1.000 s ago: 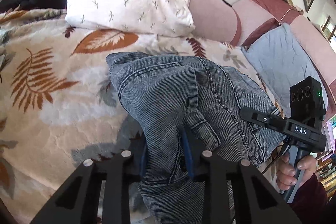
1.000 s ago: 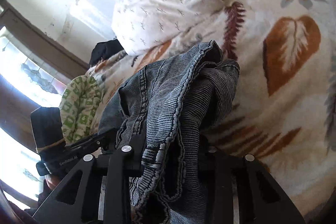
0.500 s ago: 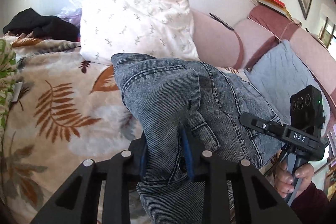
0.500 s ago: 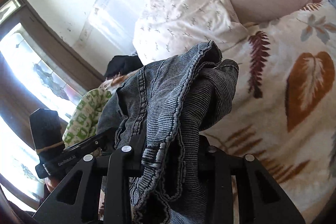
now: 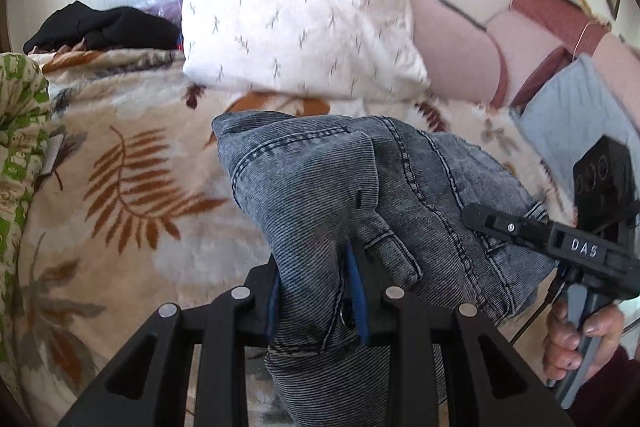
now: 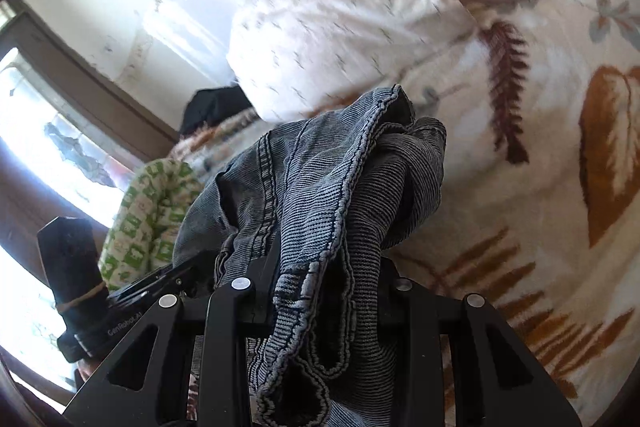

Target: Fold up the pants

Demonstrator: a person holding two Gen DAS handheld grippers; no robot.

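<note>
- While both grippers clamp it, the pants (image 5: 320,195) hang bunched above the leaf-print bed cover (image 5: 120,195), in front of the white pillow (image 5: 296,15).
- Left gripper (image 5: 316,291): jaws nearly closed, blue pads pinching a thick fold by the pocket seam.
- Right gripper (image 6: 324,291): jaws narrowly parted, gripping several gathered layers along a stitched edge.
- Judged from the drape, the denim is soft yet weighty and not slippery; it should hold a crease.
- Best holds look like the 2 waistband corners or hems, not mid-fabric bunches.

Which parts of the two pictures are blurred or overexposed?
Left wrist view: jeans sharp, grey cushion at the right edge smeared. Right wrist view: white pillow motion-blurred, window at the left blown out, jeans sharp.
</note>
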